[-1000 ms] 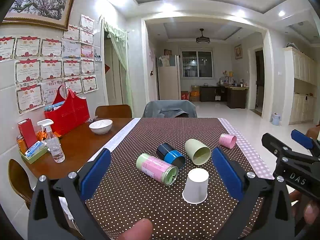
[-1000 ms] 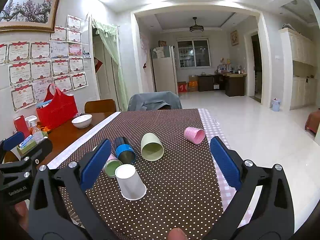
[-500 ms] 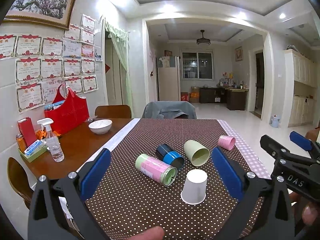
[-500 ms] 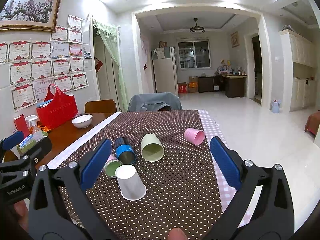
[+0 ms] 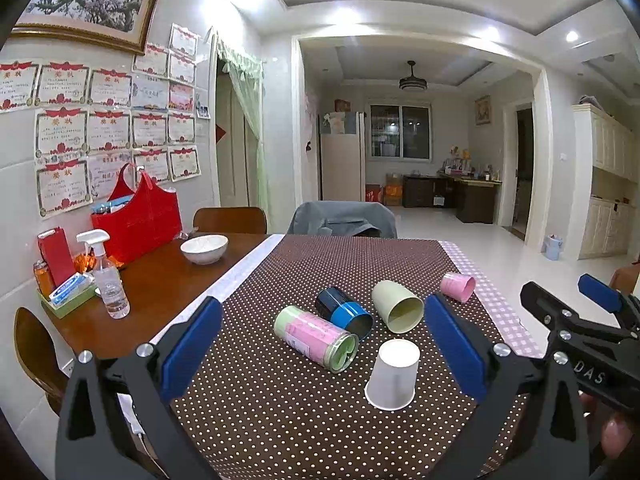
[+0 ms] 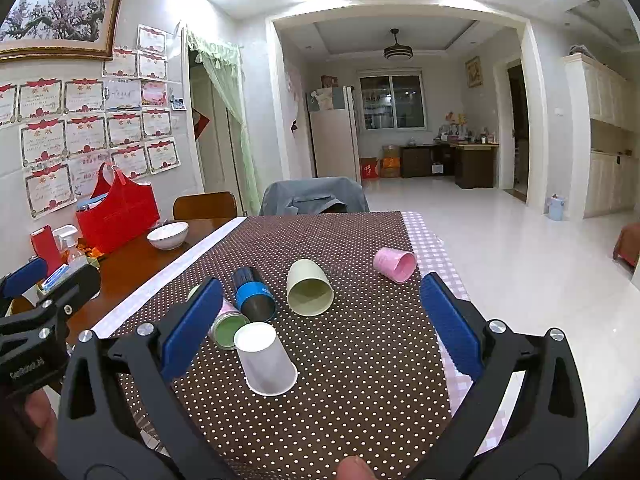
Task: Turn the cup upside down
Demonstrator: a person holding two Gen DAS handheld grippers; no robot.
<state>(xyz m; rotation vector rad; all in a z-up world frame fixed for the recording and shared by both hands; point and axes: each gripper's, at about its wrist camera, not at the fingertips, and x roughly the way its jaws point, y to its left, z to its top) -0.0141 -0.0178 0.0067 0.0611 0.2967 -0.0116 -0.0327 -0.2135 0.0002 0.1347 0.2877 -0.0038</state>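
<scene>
A white paper cup stands mouth down on the dotted brown tablecloth. Behind it lie on their sides a pink-and-green cup, a blue-banded dark cup, a pale green cup and a small pink cup. My left gripper is open and empty, short of the cups. My right gripper is open and empty, with the white cup between its fingers' lines but farther out. Each gripper shows at the edge of the other's view.
A white bowl, a spray bottle, a red bag and a small tray of items sit on the bare wood at the left. A grey-draped chair stands at the table's far end. The table's right edge borders open floor.
Both grippers stay open. The left wrist view has pulled back and up very slightly; the cups have not moved.
</scene>
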